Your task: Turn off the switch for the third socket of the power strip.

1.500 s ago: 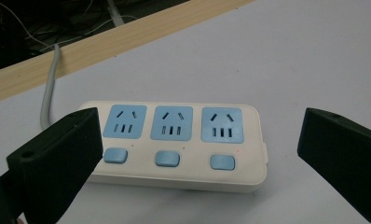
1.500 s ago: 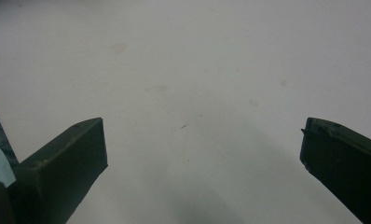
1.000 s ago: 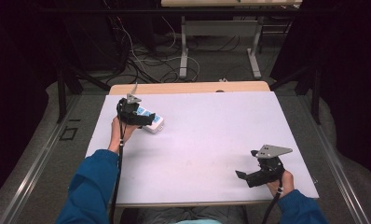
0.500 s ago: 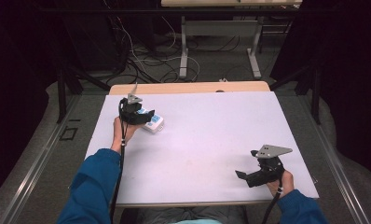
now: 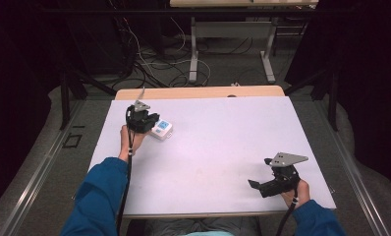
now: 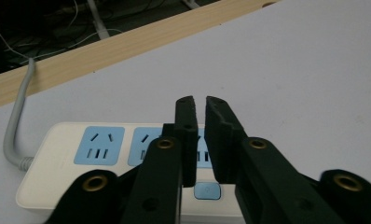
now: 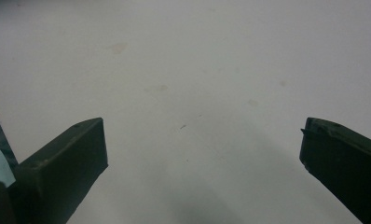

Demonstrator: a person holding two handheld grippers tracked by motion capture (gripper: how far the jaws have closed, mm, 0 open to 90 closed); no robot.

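White table (image 5: pixel 223 142): cream power strip (image 6: pixel 72 163), blue sockets, grey cord.

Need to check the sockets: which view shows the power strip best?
The left gripper view: the power strip is close, with blue sockets, a button and grey cable visible. The high view shows it small, beside the left gripper.

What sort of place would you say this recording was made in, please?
Probably a lab or recording workshop: a white-topped table ringed by black curtains, loose cables on the floor behind, and a power strip on the table.
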